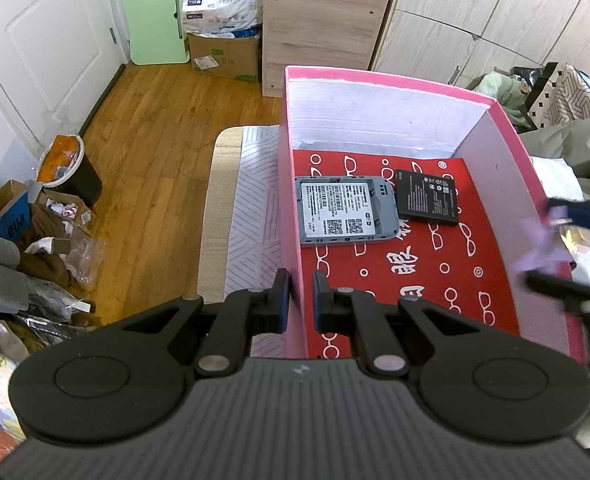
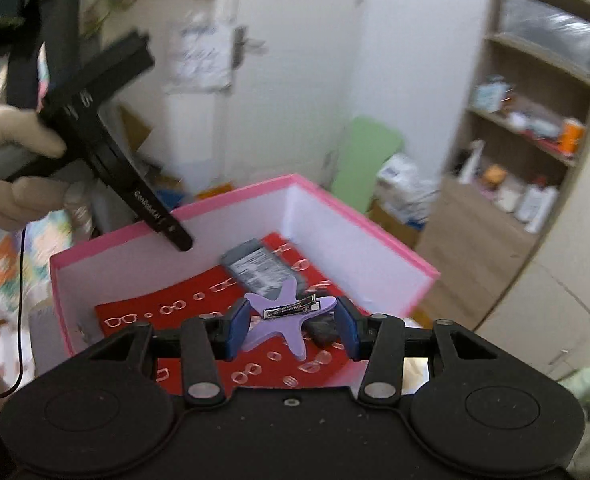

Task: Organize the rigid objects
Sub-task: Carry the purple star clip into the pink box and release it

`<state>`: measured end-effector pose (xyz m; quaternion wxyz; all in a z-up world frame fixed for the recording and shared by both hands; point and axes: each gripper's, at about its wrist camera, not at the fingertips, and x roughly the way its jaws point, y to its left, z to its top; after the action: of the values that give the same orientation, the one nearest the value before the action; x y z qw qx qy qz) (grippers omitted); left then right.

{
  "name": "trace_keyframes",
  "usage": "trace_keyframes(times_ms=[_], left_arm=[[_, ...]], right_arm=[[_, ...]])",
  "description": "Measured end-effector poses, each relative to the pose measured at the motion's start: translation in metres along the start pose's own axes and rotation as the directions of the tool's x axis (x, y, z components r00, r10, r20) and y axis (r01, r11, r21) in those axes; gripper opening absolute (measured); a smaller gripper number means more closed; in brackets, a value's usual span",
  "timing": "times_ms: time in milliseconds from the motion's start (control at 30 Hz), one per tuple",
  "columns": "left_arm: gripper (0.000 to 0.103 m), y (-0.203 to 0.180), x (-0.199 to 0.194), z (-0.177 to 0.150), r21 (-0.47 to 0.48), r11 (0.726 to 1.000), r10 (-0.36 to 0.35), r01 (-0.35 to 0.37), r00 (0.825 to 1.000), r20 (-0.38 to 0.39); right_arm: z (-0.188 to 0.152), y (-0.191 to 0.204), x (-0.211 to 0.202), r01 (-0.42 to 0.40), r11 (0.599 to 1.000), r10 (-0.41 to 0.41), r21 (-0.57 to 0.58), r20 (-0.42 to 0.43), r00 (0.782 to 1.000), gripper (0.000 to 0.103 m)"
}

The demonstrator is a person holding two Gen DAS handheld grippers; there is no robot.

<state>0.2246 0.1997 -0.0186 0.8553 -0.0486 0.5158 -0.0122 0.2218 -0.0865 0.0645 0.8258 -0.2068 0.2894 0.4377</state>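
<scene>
A pink box (image 1: pixel 375 76) with a red patterned lining holds a grey device back (image 1: pixel 345 210) with a label, and a black battery (image 1: pixel 427 198) beside it. My left gripper (image 1: pixel 301 296) is shut on the box's left wall. In the right wrist view, my right gripper (image 2: pixel 293 316) hangs over the box (image 2: pixel 359 216), its blue pads pressing on a purple star hair clip (image 2: pixel 283 320) with a metal clasp. Below it lies the grey device (image 2: pixel 255 268). A gloved hand holds the left gripper (image 2: pixel 183 240) at the box wall. The right gripper (image 1: pixel 547 248) shows blurred at the box's right rim.
The box stands on a small table with a striped cloth (image 1: pixel 251 208). A bin (image 1: pixel 71 168), cardboard boxes and bags crowd the wooden floor at left. A wooden cabinet (image 1: pixel 319 28) stands behind, and bedding lies to the right. Shelves (image 2: pixel 535 120) fill the right wall.
</scene>
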Motion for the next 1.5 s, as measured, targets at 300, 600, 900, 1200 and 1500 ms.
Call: trace_keyframes(times_ms=[300, 600, 900, 1200, 1500], left_arm=[[0.009, 0.005, 0.000, 0.000, -0.025, 1.000, -0.017, 0.017, 1.000, 0.002], [0.009, 0.008, -0.001, 0.000, -0.037, 0.999, -0.027, 0.027, 1.000, 0.002], [0.009, 0.007, -0.001, 0.000, -0.034, 0.999, -0.024, 0.024, 1.000, 0.003], [0.009, 0.003, -0.002, -0.002, -0.022, 1.000, -0.015, 0.015, 1.000, 0.013], [0.010, 0.004, -0.003, -0.003, -0.018, 1.000, -0.013, 0.013, 1.000, 0.017]], right_arm=[[0.036, 0.017, 0.105, -0.219, 0.976, 0.207, -0.003, -0.317, 0.925, 0.052], [0.049, 0.015, 0.149, -0.267, 0.950, 0.308, 0.164, -0.331, 0.892, 0.053], [0.045, -0.015, 0.088, -0.231, 0.945, 0.276, 0.231, -0.190, 0.942, 0.054], [0.005, -0.055, 0.000, -0.049, 0.941, 0.108, 0.335, -0.160, 0.981, 0.056], [-0.084, -0.056, -0.038, 0.190, 0.864, -0.082, 0.467, -0.242, 0.967, 0.065]])
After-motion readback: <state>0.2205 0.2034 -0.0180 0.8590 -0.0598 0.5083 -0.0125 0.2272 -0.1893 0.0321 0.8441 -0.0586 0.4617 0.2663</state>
